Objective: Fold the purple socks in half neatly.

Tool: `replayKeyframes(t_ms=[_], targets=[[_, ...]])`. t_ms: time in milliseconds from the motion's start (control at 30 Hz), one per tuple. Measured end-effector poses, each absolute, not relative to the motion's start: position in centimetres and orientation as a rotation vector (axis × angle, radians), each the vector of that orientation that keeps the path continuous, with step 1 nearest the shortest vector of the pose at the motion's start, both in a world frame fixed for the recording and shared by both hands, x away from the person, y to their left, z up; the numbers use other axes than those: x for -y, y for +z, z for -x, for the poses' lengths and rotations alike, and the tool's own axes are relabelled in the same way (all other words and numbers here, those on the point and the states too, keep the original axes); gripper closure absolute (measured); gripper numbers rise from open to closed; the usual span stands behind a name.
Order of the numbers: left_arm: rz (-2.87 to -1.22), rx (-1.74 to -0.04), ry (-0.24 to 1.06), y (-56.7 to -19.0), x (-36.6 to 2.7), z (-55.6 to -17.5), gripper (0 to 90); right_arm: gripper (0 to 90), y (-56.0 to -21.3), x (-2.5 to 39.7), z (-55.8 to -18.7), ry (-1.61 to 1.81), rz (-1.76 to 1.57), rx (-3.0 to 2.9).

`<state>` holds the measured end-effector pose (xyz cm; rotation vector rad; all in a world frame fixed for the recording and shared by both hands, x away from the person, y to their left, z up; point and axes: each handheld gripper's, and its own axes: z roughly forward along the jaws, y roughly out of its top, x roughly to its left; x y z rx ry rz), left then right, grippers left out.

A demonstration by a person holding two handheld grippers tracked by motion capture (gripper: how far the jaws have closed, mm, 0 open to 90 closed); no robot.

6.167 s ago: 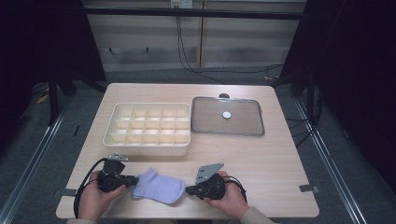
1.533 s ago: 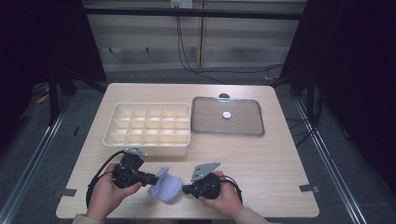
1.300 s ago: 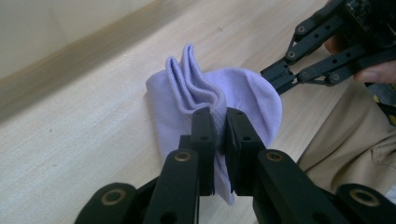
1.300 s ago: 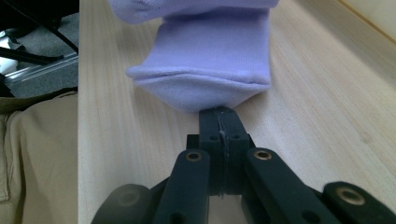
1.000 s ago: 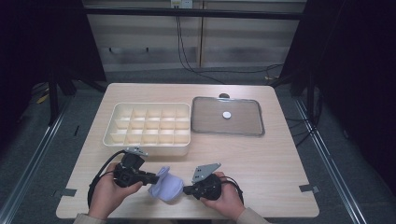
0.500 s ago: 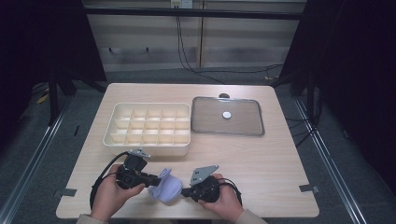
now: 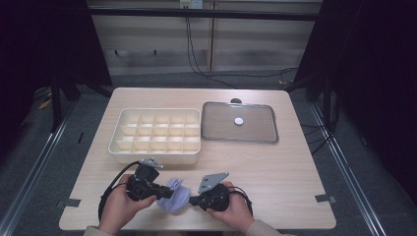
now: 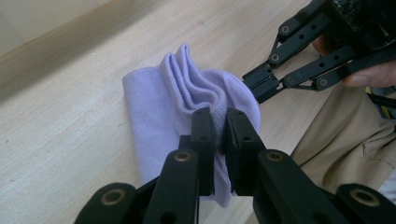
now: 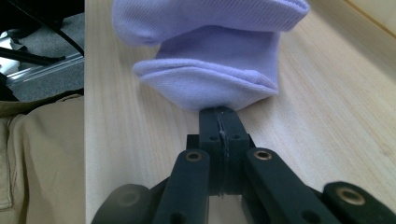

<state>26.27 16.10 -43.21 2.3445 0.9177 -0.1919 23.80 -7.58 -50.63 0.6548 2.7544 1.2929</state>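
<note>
At the near edge of the wooden table (image 7: 295,167), the person is working a lavender sock (image 7: 173,195) between two hand-held grippers, apparently folding it. The left gripper (image 8: 219,122) is pinching a bunched fold of the sock between its jaws, lifting the knit into ridges; this hold appears intended to carry one end over the other. The right gripper (image 9: 219,122) is pressing its jaws tight together at the sock's opposite edge; whether a sliver of fabric is caught there cannot be told, though it seems to be steadying that end. The sock is lying folded on the table between the two tools, just in front of the person. The left gripper view is showing the stacked ribbed layers and the right gripper's linkage arriving from the far side, which the high view is rendering as a pale lump. The right gripper view is showing the sock's underside curling off the wood and the person's beige trousers (image 9: 37,158) beside the table edge. Farther off, the high view is placing a cream divided organizer tray (image 7: 156,132) just beyond the hands, its compartments empty, presumably the sock's destination, and beside it a clear lid (image 7: 240,123) lying flat.
</note>
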Motion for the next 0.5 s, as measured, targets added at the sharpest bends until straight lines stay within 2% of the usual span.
replayKeyframes(t_ms=[500], targets=[[-2.354, -0.911, -0.212, -43.76, -15.33, -26.11, 82.5, 89.8, -50.64, 7.48, -23.9, 1.293, -0.657, -2.754]])
